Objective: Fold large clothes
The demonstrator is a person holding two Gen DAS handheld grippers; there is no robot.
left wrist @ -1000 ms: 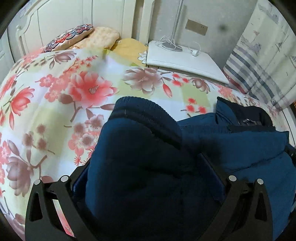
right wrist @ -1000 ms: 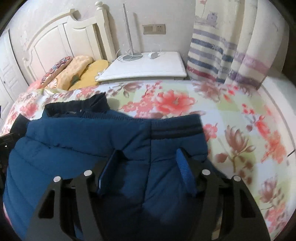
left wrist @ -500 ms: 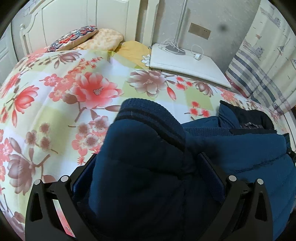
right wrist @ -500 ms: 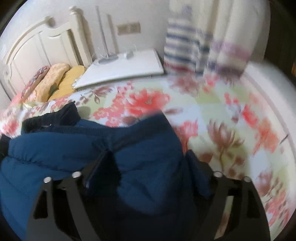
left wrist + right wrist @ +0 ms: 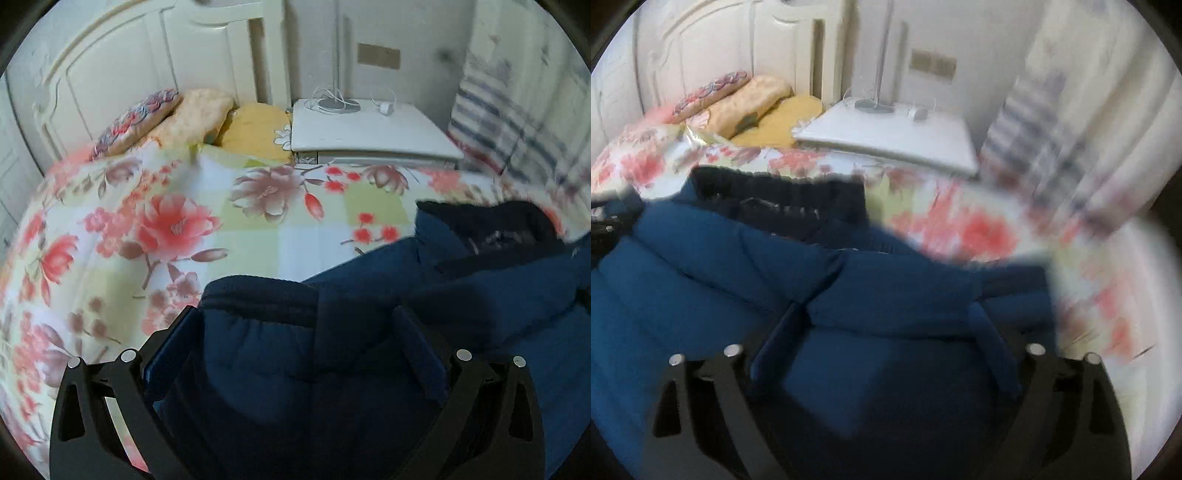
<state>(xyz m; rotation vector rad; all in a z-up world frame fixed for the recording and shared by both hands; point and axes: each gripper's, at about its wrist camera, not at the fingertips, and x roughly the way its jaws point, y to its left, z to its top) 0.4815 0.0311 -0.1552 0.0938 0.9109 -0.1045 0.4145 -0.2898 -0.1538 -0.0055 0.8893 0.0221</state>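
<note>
A dark blue padded jacket (image 5: 461, 288) (image 5: 720, 266) lies on the floral bed cover (image 5: 166, 229) (image 5: 979, 229), its black collar (image 5: 491, 225) (image 5: 783, 199) towards the headboard. My left gripper (image 5: 295, 314) stands open, its jaws wide on either side of a sleeve whose ribbed cuff (image 5: 258, 295) lies just past the fingertips. The jaws of my right gripper (image 5: 884, 308) are opening; a folded part of the jacket lies between them, and the pads stand off the cloth.
A white bedside table (image 5: 369, 129) (image 5: 886, 136) with a lamp base and cables stands behind the bed. Pillows (image 5: 192, 114) lie against the white headboard. A striped curtain (image 5: 517, 122) hangs at the right. Bare bed cover spreads left of the jacket.
The right jaws have spread wide and let go of the jacket, and that gripper swung left over it. The left gripper has drawn back, so the cuff sits nearer its fingertips.
</note>
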